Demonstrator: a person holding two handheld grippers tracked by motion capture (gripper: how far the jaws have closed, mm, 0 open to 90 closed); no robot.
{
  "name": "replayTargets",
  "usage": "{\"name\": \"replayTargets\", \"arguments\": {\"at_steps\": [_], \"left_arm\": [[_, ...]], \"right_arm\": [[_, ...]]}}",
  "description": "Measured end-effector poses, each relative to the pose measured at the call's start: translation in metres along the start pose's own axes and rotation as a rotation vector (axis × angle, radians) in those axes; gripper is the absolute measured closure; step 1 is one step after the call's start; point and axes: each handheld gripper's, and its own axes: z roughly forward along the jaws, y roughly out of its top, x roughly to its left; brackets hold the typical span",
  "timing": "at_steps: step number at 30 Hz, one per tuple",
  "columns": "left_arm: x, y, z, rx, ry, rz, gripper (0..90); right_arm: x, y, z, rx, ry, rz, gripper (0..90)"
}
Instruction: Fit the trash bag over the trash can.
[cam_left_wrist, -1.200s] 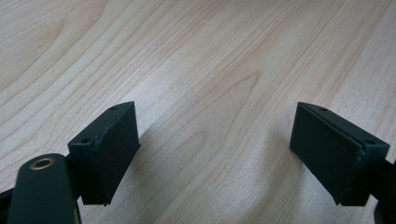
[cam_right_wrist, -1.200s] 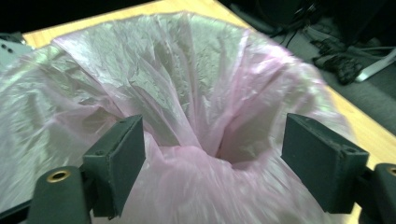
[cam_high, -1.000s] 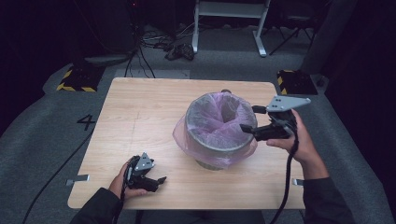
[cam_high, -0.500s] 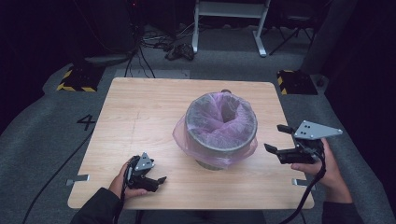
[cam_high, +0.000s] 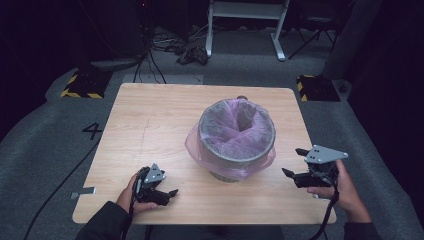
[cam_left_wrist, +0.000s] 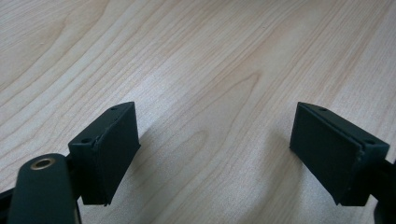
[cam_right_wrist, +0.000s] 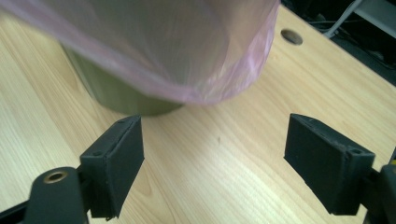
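Looking down from the high view, a grey bin (cam_high: 237, 137) stands near the middle of the wooden bench (cam_high: 150, 120), lined with a pink bag (cam_high: 235, 131) whose edge is folded down over the rim and hangs loose around the outside. The left gripper (cam_high: 169, 194) lies low at the near left of the bench, held in a hand (cam_high: 131, 198) with the forearm entering from the bottom edge, well apart from the bin. The right gripper (cam_high: 292, 162) is raised at the near right, jaws pointing toward the bin's side, near it but not touching.

Left gripper view: jaws stand wide apart over bare wood, holding nothing.

Right gripper view: jaws stand wide and empty, aimed at the bin's base (cam_right_wrist: 123, 95) and the overhanging skirt of the bag (cam_right_wrist: 187, 51), which hangs just ahead of them.

Judgement: the lining appears seated, and both hands are clear of it. If the skirt needs tidying, the next move calls for the right gripper to advance level and close on the loose film only, without nudging the bin.
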Motion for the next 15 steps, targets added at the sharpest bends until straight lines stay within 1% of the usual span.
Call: {"name": "replayTargets", "arguments": {"at_steps": [2,4,6,7,13,15], "left_arm": [[0.000,0.000,0.000,0.000,0.000,0.000,15.3],[0.000,0.000,0.000,0.000,0.000,0.000,15.3],[0.000,0.000,0.000,0.000,0.000,0.000,15.3],[0.000,0.000,0.000,0.000,0.000,0.000,15.3],[0.000,0.000,0.000,0.000,0.000,0.000,15.3],[0.000,0.000,0.000,0.000,0.000,0.000,15.3]], "right_arm": [[0.002,-0.006,0.007,0.032,0.003,-0.009,19.6],[0.004,-0.011,0.012,0.053,0.000,-0.015,19.6],[0.006,-0.017,0.017,0.078,0.004,-0.013,19.6],[0.007,-0.019,0.019,0.081,0.005,-0.016,19.6],[0.011,-0.035,0.034,0.137,0.011,-0.015,19.5],[0.012,-0.040,0.038,0.146,0.013,-0.013,19.5]]}}
